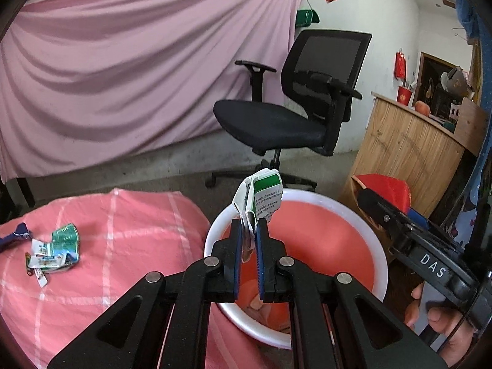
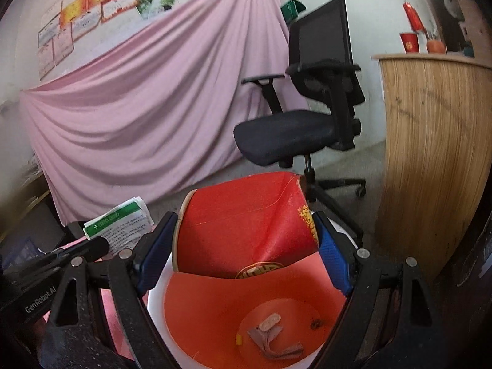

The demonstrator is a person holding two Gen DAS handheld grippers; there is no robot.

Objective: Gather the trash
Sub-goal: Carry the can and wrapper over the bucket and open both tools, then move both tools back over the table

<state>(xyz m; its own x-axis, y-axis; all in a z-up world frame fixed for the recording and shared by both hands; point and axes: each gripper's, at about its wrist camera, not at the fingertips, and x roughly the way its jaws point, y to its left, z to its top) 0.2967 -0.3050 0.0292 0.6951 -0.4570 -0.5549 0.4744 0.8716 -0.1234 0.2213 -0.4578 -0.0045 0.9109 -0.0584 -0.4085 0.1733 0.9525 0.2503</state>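
Left tool (image 1: 248, 240) pinches a torn green-and-white carton (image 1: 261, 198) above the white-rimmed orange bin (image 1: 376, 246) — right tool (image 2: 246, 246) clamps a crumpled red envelope (image 2: 246, 224) over it. More wrappers (image 1: 52, 250) lie on the pink checked bed (image 1: 132, 246).

The right gripper (image 2: 247, 243) held a crumpled red envelope (image 2: 246, 230) between its 2 blue pads (image 2: 153, 258), above a white-rimmed bin (image 2: 155, 295) with an orange-red inside. On the bin's floor lay a pinkish folded scrap (image 2: 270, 335) and a small dark speck. At the left edge the left gripper (image 2: 77, 252) carried a white leaflet with a green band (image 2: 123, 224), and behind stood a black office chair (image 2: 307, 117), a draped pink sheet (image 2: 147, 98) and a wooden counter (image 2: 436, 153).
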